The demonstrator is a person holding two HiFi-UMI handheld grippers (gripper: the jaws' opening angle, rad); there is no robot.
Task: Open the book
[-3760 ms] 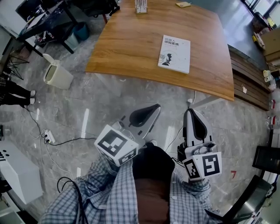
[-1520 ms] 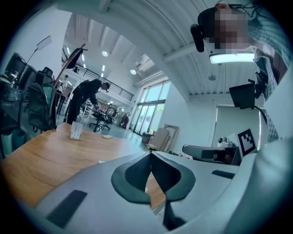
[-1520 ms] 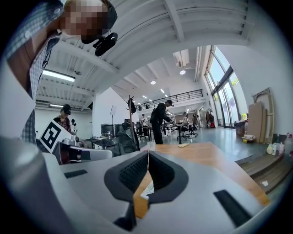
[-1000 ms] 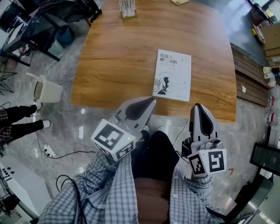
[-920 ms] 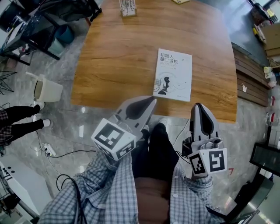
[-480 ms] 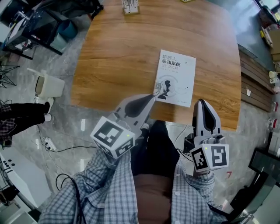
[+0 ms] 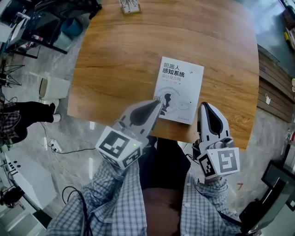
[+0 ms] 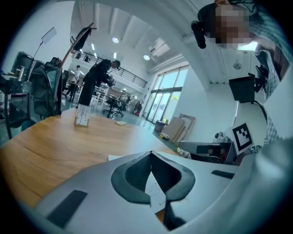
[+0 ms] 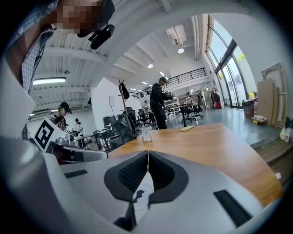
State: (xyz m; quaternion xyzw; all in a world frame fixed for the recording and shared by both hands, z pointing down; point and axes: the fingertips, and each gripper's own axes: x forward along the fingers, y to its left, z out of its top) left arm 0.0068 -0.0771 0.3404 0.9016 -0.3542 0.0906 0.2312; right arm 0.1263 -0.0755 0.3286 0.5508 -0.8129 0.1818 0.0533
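Both pairs of jaws are pressed together, nothing pinched.

Left gripper (image 7: 157,103): in the head view its tip overlaps the book's (image 7: 179,90) near left corner (touching or hovering, can't tell). The left gripper view shows the jaw tips meeting, with a sliver of white cover visible through the gap below them.

Right gripper (image 7: 204,106): tip shows over the table just beside the book's right edge, close to the near right corner, not over the cover. The right gripper view shows the tips closed, with a bit of cover print below.

Book is closed, flat and front cover up on the wooden table (image 7: 115,50), close to the near edge and slightly skewed. White cover, Chinese title: "机器人" above "感知系统". The smaller line under it is too small to read. Dark figure graphic lower on the cover.

Far end of the table: small upright card stand (image 7: 128,5), print illegible. Floor left of the table: white bin (image 7: 53,87), power strip (image 7: 52,146) with cable.

Marker cube (image 7: 120,148) on the left gripper has black-and-white squares, and the right one carries the same. Sleeves are plaid.
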